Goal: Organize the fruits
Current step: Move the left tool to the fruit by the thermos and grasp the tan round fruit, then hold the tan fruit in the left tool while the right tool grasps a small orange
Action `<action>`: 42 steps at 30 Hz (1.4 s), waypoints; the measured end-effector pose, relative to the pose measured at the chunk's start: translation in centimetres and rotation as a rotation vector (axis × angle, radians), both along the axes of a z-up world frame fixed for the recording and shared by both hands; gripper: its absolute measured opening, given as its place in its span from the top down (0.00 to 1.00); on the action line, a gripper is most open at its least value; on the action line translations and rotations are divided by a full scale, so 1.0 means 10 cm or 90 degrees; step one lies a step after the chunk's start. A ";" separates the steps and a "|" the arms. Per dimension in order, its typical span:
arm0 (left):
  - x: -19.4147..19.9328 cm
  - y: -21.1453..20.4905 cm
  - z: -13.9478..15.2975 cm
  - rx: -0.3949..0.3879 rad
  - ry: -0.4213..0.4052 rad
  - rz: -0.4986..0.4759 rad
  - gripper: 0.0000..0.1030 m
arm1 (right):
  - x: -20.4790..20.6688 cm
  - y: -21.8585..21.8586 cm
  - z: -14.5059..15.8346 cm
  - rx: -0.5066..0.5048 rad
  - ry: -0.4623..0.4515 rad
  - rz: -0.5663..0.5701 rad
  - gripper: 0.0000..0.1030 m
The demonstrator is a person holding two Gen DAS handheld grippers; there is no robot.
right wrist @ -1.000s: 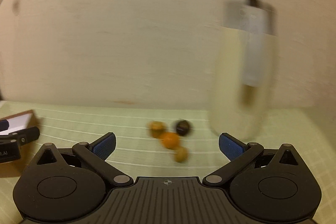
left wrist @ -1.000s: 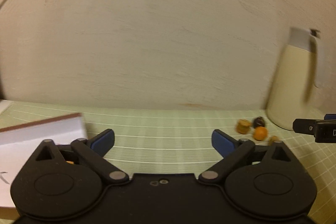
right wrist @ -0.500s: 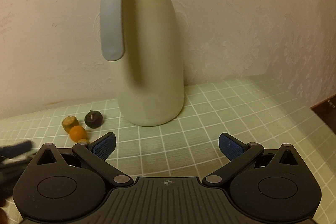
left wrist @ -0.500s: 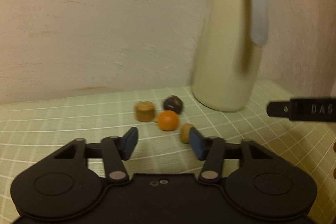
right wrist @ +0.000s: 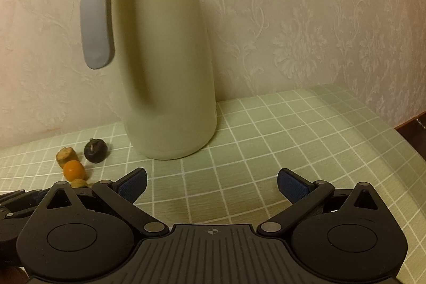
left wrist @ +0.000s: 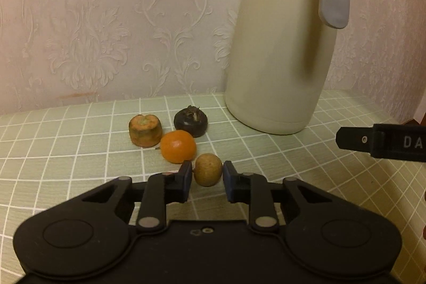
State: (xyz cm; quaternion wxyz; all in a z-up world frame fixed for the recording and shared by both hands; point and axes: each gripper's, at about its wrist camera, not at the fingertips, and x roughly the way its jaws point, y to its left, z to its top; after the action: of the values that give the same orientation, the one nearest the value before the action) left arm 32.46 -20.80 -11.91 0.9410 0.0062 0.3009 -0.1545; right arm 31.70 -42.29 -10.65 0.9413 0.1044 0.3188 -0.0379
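My left gripper (left wrist: 207, 173) is closed on the small brown fruit (left wrist: 208, 170); its jaws have just been closing and both pads now sit against the fruit's sides. The fruit is on the green checked tablecloth (left wrist: 80, 164), right at the fingertips, nearest of the cluster. Its long axis runs roughly upright, so the pads squeeze across the short way.

Just beyond it, slightly left, is the orange fruit (left wrist: 177, 146), nearly touching the left pad. Farther back: a stubby brownish-orange piece (left wrist: 145, 130) on the left and a dark round fruit (left wrist: 190, 122) on the right. Far right stands a cream jug (left wrist: 282, 44) against the wall.

My right gripper (right wrist: 211, 184) is spread wide with nothing between its fingers, pointed at the jug's base, with the fruits off to its left. So the left hand is clearly nearer the fruit.

Judgement: the lift should go straight up, since the orange fruit sits so close it could get nudged. No bowl or tray shows, so I can't tell where the fruit goes.
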 end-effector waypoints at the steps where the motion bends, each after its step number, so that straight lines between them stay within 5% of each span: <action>1: 0.01 0.00 0.00 -0.003 0.000 0.000 0.85 | 0.02 0.00 -0.01 -0.001 0.002 -0.002 0.00; 9: -0.13 0.16 0.11 -0.008 -0.006 0.004 0.85 | 0.11 0.20 -0.02 -0.007 0.006 0.027 0.00; 26: -0.25 1.52 0.41 0.022 -0.012 0.156 0.85 | 0.51 1.48 -0.05 -0.033 0.009 0.200 0.02; 29: -0.26 1.63 0.42 0.020 -0.009 0.169 0.85 | 0.58 1.55 -0.10 -0.031 0.021 0.200 0.23; 33: -0.23 1.70 0.43 0.018 -0.009 0.173 0.85 | 0.67 1.63 -0.16 -0.035 0.044 0.195 0.39; 34: -0.24 1.72 0.44 0.017 -0.009 0.173 0.85 | 0.70 1.66 -0.19 -0.039 0.055 0.197 0.64; 42: -0.37 1.70 0.54 0.005 -0.023 0.161 0.85 | 0.57 1.65 -0.04 -0.054 0.049 0.213 0.64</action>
State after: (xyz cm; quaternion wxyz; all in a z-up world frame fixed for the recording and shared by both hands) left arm 28.74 -3.81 -6.54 0.9582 -0.0256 0.2829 -0.0338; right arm 37.39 -25.76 -11.00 0.9252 0.0086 0.3653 0.1023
